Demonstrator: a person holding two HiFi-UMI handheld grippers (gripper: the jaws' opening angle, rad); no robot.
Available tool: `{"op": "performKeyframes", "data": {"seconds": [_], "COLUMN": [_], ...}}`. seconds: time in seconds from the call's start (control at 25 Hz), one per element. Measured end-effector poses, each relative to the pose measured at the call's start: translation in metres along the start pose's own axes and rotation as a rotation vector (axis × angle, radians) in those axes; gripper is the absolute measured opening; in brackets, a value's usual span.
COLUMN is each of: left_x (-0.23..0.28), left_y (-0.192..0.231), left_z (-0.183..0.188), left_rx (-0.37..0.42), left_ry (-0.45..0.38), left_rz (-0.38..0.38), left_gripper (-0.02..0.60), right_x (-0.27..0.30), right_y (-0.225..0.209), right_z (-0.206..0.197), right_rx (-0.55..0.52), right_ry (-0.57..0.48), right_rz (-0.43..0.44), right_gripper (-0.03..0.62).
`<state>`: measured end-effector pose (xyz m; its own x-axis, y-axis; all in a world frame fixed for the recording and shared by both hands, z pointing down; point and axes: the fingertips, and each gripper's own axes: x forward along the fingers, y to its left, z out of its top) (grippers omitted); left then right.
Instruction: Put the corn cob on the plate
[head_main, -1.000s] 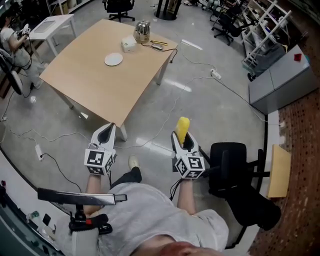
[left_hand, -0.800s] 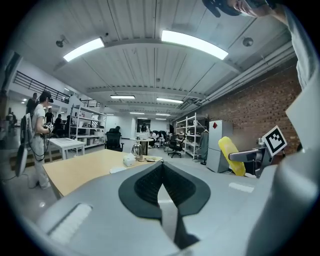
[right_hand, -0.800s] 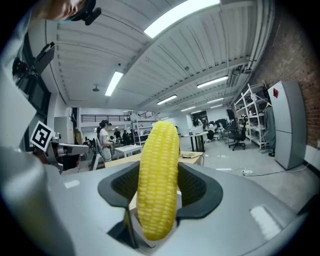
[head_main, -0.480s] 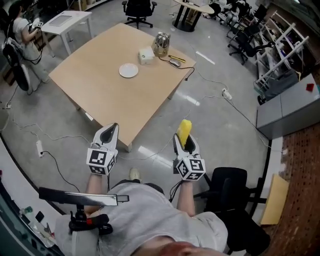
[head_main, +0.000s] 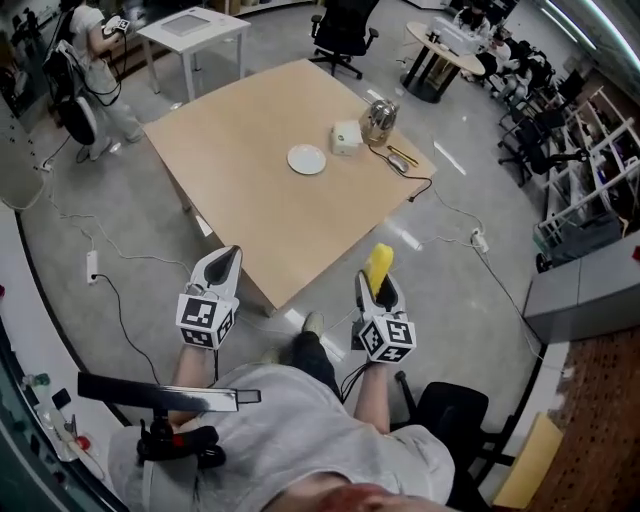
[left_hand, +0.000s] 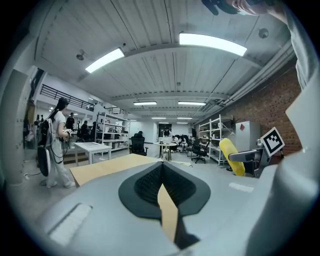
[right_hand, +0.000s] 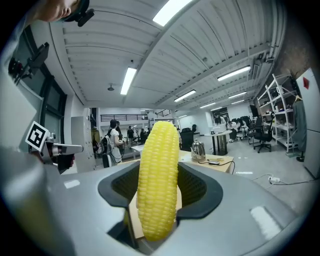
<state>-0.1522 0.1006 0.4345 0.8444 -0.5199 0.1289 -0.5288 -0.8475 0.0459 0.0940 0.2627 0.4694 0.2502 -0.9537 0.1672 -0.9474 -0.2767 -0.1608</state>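
The yellow corn cob (head_main: 378, 268) stands upright between the jaws of my right gripper (head_main: 376, 285), which is shut on it over the grey floor, just off the near corner of the wooden table (head_main: 250, 190). In the right gripper view the corn cob (right_hand: 158, 180) fills the middle of the jaws. The small white plate (head_main: 306, 159) lies on the far part of the table, well ahead of both grippers. My left gripper (head_main: 226, 266) is level with the right one, to its left, its jaws shut with nothing held (left_hand: 161, 167).
A white box (head_main: 346, 137), a metal kettle (head_main: 378, 122) and a cable lie beyond the plate. A person (head_main: 92, 45) stands far left by a white side table (head_main: 195, 25). A black office chair (head_main: 452, 412) is behind me at the right. Cables and a power strip (head_main: 92, 266) cross the floor.
Both grippers have travelled toward the table, which now sits closer and more central in the head view. The corn cob stays held in the right gripper. The left jaws stay shut.
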Motion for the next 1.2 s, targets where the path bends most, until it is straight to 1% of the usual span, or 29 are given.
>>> {"op": "performKeyframes", "data": {"seconds": [0.12, 0.28, 0.52, 0.68, 1.0, 1.2], "left_x": [0.0, 0.007, 0.038, 0.064, 0.119, 0.141], "left_y": [0.014, 0.029, 0.055, 0.071, 0.103, 0.12], "left_z": [0.003, 0.004, 0.004, 0.002, -0.001, -0.007], "left_rx": [-0.004, -0.009, -0.022, -0.033, -0.069, -0.081], "left_ry": [-0.012, -0.018, -0.015, -0.001, 0.044, 0.08], "left_rz": [0.049, 0.091, 0.155, 0.183, 0.232, 0.252], "left_gripper": [0.02, 0.018, 0.02, 0.02, 0.02, 0.02], "right_x": [0.022, 0.051, 0.109, 0.15, 0.23, 0.275], "right_y": [0.004, 0.005, -0.005, -0.017, -0.038, -0.034], "right_z": [0.007, 0.013, 0.024, 0.029, 0.028, 0.025], "right_rx": [-0.009, -0.017, -0.032, -0.036, -0.034, -0.035], "right_ry": [-0.007, -0.008, -0.002, 0.013, 0.083, 0.113], "right_rz": [0.042, 0.076, 0.124, 0.137, 0.175, 0.214], "right_gripper": [0.23, 0.23, 0.23, 0.23, 0.229, 0.229]}}
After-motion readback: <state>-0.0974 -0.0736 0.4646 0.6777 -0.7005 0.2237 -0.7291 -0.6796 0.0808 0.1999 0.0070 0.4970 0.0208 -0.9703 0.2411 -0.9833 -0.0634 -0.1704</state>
